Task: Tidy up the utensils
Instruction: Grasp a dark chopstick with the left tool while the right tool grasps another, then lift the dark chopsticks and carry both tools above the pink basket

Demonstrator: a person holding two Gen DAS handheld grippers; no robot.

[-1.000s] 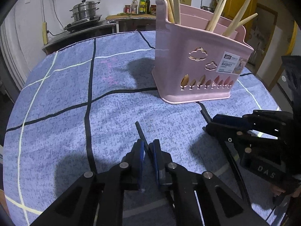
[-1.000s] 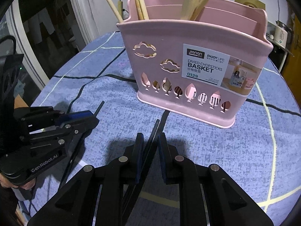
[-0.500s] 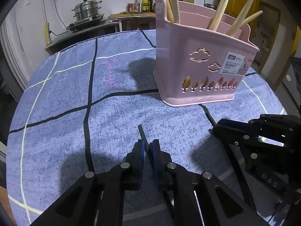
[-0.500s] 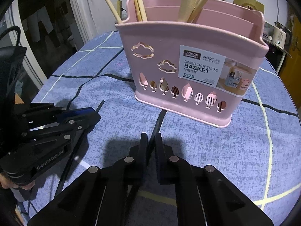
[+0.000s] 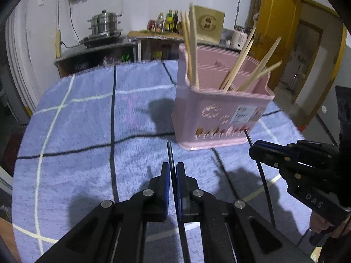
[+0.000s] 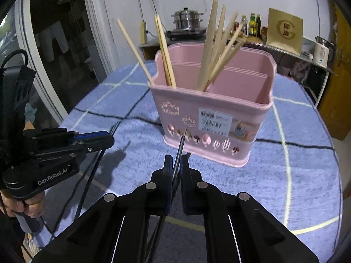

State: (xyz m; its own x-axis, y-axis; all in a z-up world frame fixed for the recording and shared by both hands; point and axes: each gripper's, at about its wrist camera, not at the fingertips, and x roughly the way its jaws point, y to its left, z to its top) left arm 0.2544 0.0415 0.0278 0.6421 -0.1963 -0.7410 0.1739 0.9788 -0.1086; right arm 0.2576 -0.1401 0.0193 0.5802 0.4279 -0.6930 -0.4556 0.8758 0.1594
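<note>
A pink divided chopstick basket [image 5: 219, 118] [image 6: 210, 118] stands on the blue checked tablecloth and holds several wooden chopsticks [image 6: 210, 50]. My left gripper [image 5: 173, 171] is shut on a black chopstick [image 5: 170, 153] and holds it above the cloth, in front of the basket's left corner. It also shows in the right wrist view [image 6: 105, 138]. My right gripper [image 6: 176, 164] is shut on another black chopstick [image 6: 179, 151], lifted in front of the basket's front wall. It shows at the right in the left wrist view [image 5: 254, 151].
The round table [image 5: 76, 131] has its edge near on all sides. Behind it stand a counter with a steel steamer pot [image 5: 105, 24], bottles [image 5: 166, 20] and a kettle [image 6: 322, 50]. A yellow door [image 5: 283, 35] is at the right.
Both grippers have risen from the cloth with their black chopsticks; the basket now appears lower and farther, with its open top in view.
</note>
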